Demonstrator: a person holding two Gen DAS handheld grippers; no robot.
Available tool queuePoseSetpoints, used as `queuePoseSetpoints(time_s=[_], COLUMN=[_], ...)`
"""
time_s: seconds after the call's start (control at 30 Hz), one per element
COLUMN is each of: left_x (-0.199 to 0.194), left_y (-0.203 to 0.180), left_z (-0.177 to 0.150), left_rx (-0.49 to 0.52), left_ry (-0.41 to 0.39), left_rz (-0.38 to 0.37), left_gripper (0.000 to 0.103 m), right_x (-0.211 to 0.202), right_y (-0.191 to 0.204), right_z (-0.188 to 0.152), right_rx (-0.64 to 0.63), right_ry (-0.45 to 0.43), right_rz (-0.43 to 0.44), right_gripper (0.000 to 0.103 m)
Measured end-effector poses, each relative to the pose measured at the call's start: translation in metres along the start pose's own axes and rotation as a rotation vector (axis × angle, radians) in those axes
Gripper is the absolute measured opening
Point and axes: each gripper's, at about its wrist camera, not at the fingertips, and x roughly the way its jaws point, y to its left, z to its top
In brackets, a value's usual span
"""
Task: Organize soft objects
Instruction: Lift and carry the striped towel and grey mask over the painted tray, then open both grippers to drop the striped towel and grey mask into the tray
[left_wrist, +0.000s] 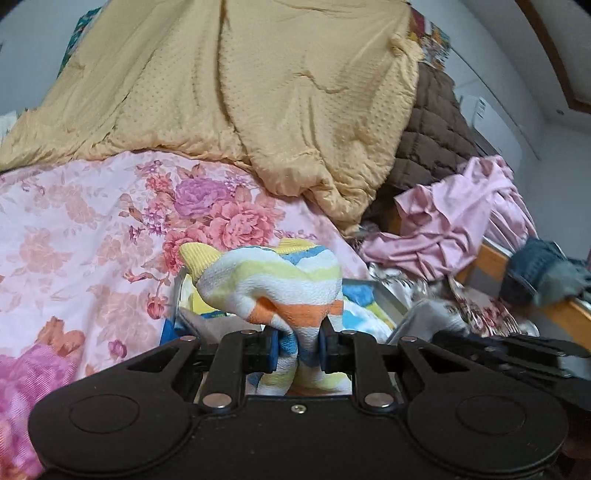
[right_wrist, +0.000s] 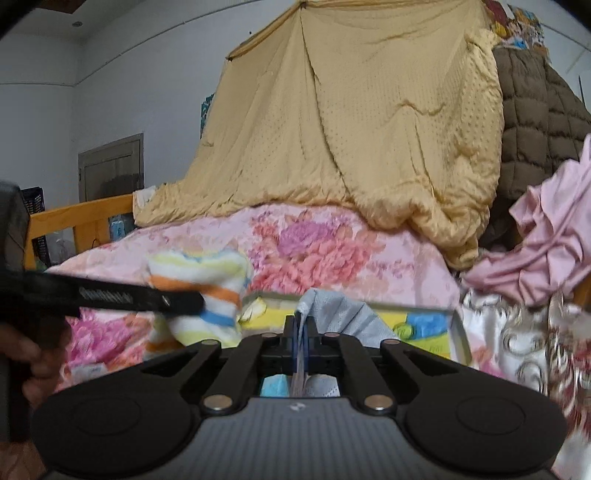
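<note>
Right now I have the left gripper (left_wrist: 297, 350) clamped on the striped sock (left_wrist: 273, 284) and the right gripper (right_wrist: 303, 339) pinching grey cloth (right_wrist: 340, 314) above the tray (left_wrist: 388, 299), so next I judge each needs sorting.

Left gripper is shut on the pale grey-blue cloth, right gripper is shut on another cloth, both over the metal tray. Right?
Not quite. The left gripper is shut on the striped towel, white with yellow, blue and orange bands, as the left wrist view shows. The pale grey-blue cloth is the one pinched in the right gripper, seen in the right wrist view. Both are over the metal tray.
</note>
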Motion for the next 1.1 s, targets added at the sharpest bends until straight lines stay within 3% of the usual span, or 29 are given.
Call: queuePoseSetpoints(time_s=[0.23, 0.47, 0.7, 1.1], left_x=[0.044, 0.078, 0.098, 0.109], left_y=[0.013, 0.027, 0.041, 0.049], left_z=[0.01, 0.017, 0.012, 0.005], left_rx=[-0.088, -0.18, -0.235, -0.244], left_ry=[-0.025, -0.002, 0.068, 0.138], left_rz=[0.028, 0.063, 0.097, 0.099], left_gripper=[0.021, 0.021, 0.022, 0.022], right_x=[0.033, 0.077, 0.103, 0.121], right_y=[-0.006, -0.022, -0.028, -0.028], right_z=[0.04, 0.057, 0.042, 0.014], right_rx=[0.002, 0.093, 0.159, 0.208], right_ry=[-0.021, 0.028, 0.114, 0.228], right_rz=[-0.003, -0.008, -0.007, 0.018], right_gripper=[0.003, 0.003, 0.003, 0.003])
